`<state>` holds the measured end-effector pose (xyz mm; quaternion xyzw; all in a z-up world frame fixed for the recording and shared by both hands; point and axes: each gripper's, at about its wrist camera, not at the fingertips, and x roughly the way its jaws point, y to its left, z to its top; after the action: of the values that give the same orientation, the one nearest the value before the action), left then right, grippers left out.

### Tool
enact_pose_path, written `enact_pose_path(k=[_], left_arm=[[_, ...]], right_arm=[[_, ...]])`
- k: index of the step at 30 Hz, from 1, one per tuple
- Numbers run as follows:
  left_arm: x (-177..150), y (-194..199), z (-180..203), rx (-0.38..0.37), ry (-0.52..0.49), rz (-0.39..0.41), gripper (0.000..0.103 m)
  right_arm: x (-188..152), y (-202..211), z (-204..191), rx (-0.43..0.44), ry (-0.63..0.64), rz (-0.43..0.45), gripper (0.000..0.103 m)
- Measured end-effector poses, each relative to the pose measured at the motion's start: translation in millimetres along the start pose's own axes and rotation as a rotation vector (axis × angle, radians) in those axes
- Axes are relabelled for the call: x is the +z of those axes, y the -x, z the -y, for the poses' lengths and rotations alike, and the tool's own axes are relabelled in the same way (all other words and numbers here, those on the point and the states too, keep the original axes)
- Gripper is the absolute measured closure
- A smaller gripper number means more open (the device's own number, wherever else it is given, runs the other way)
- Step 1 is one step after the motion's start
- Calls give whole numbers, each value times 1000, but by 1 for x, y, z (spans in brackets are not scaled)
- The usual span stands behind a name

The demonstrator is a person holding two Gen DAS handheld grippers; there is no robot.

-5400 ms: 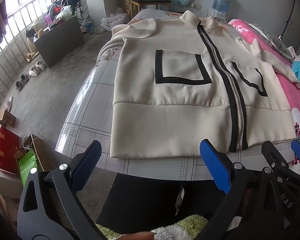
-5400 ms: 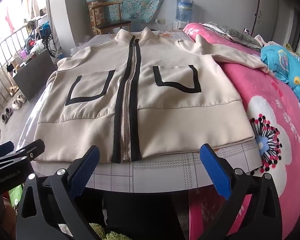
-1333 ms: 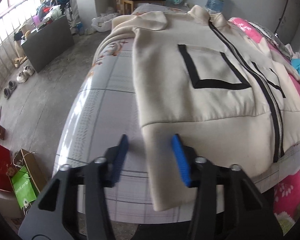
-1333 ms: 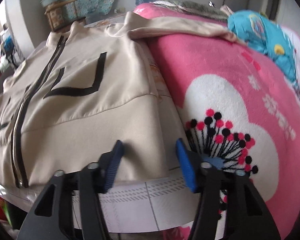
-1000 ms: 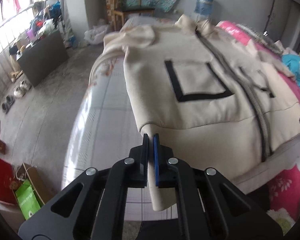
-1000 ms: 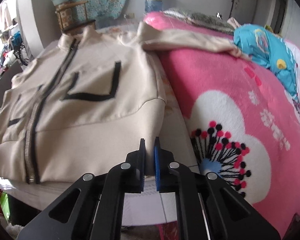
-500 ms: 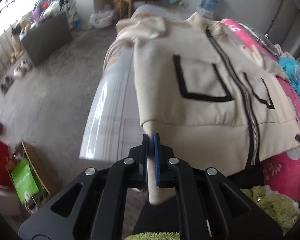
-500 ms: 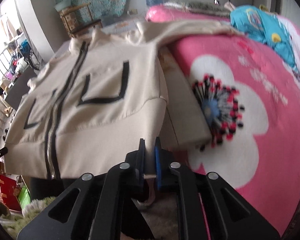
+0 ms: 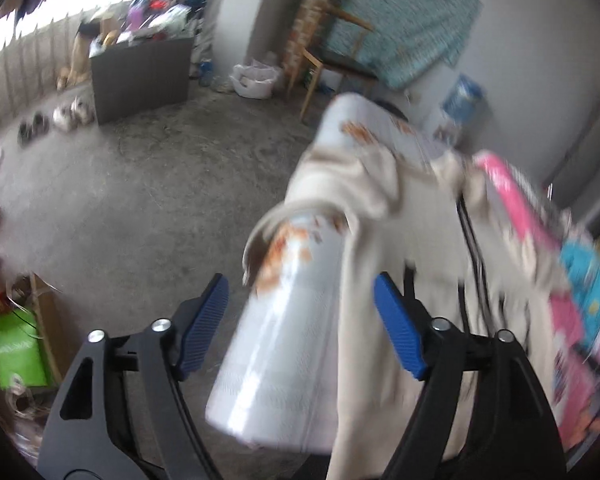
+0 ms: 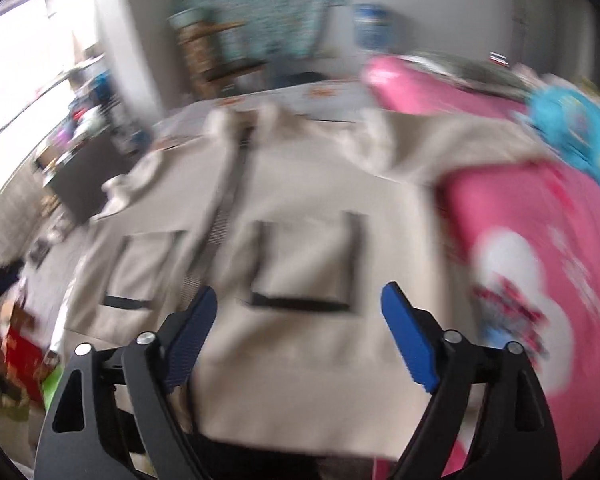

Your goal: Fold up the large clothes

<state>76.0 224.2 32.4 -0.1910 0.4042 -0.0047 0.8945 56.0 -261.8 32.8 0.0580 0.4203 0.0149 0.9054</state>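
A cream jacket with a black zip band and black-edged pockets lies face up on the bed, its hem hanging over the near edge. The right wrist view is blurred. My right gripper is opening above the lower right of the jacket; its blue pads stand wide and touch no cloth. In the left wrist view the jacket's left side drapes over the white sheet. My left gripper is also opening, with the jacket's edge and the bed corner showing beyond the gap and nothing pressed between its pads.
A pink flowered blanket covers the bed's right part, with a blue garment on it. On the floor to the left stand a dark grey cabinet, shoes and a green bag. A wooden chair and a water bottle stand at the far end.
Both grippers were shut on the jacket's hem corners and drew the hem over the bed's near edge. Now both have let go, opened wide and lifted away.
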Motion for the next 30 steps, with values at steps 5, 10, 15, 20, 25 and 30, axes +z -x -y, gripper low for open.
enact_pose_path(k=[5, 10, 15, 20, 25, 30], left_arm=[[46, -63, -81, -191, 347, -120, 28], [38, -159, -152, -406, 730, -309, 28], [-2, -258, -182, -545, 1030, -482, 28], [-44, -339, -191, -556, 1226, -631, 28], [-75, -398, -198, -552, 1355, -693, 28], [-88, -433, -193, -541, 1372, -737, 30]], right_arm=[[30, -64, -83, 74, 156, -73, 19], [39, -117, -147, 73, 275, -143, 19], [42, -150, -168, 54, 312, -201, 19], [46, -167, -168, 19, 306, -238, 19], [49, -176, -167, -14, 289, -248, 19], [53, -180, -166, -43, 294, -244, 19]])
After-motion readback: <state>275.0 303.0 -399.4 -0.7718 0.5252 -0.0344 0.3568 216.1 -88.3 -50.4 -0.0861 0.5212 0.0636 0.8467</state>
